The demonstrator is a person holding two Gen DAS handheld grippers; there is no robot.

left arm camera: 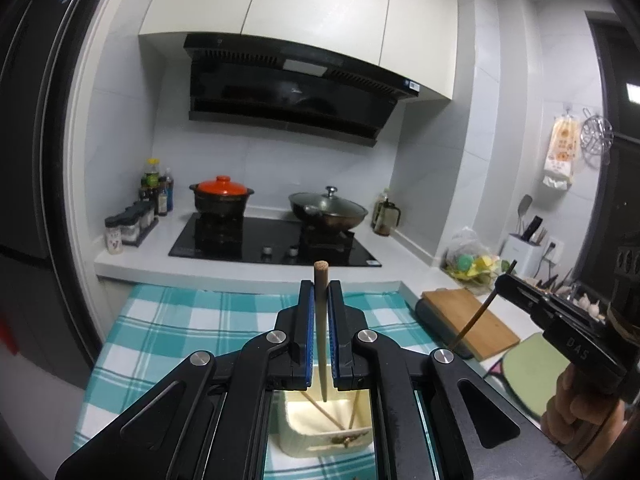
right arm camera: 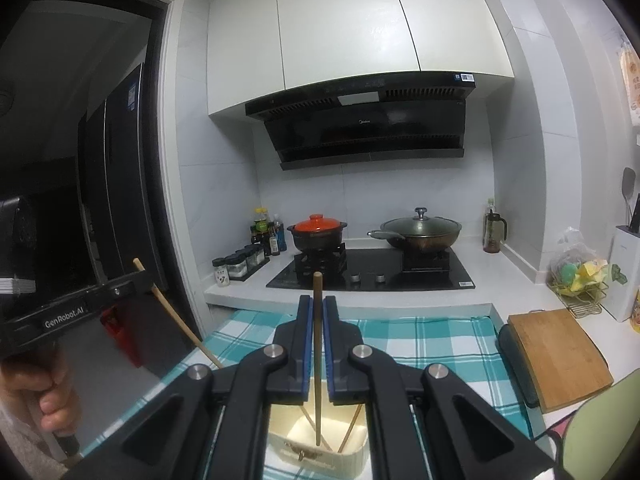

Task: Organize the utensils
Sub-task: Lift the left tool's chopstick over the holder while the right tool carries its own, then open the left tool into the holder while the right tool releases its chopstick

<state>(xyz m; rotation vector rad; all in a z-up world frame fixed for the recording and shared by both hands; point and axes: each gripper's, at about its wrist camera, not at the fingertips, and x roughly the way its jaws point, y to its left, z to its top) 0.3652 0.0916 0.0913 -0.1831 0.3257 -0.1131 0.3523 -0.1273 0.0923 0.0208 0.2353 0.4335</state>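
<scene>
My left gripper [left arm camera: 320, 292] is shut on a wooden chopstick [left arm camera: 321, 332], held upright with its tip down over a cream utensil holder [left arm camera: 320, 436]. Two chopsticks lean inside the holder. My right gripper [right arm camera: 318, 308] is shut on another thin wooden chopstick [right arm camera: 317, 360], also upright with its tip inside the same cream holder [right arm camera: 320, 446]. The right gripper shows at the right of the left wrist view [left arm camera: 508, 280] with its chopstick slanting down. The left gripper shows at the left of the right wrist view [right arm camera: 140, 280].
The holder stands on a teal checked cloth [left arm camera: 180, 320]. A wooden cutting board [right arm camera: 556, 356] lies to the right. Behind are a black hob [right arm camera: 372, 272] with an orange-lidded pot [right arm camera: 318, 232] and a lidded wok [right arm camera: 420, 232], spice jars and bottles at left, a white knife block at right.
</scene>
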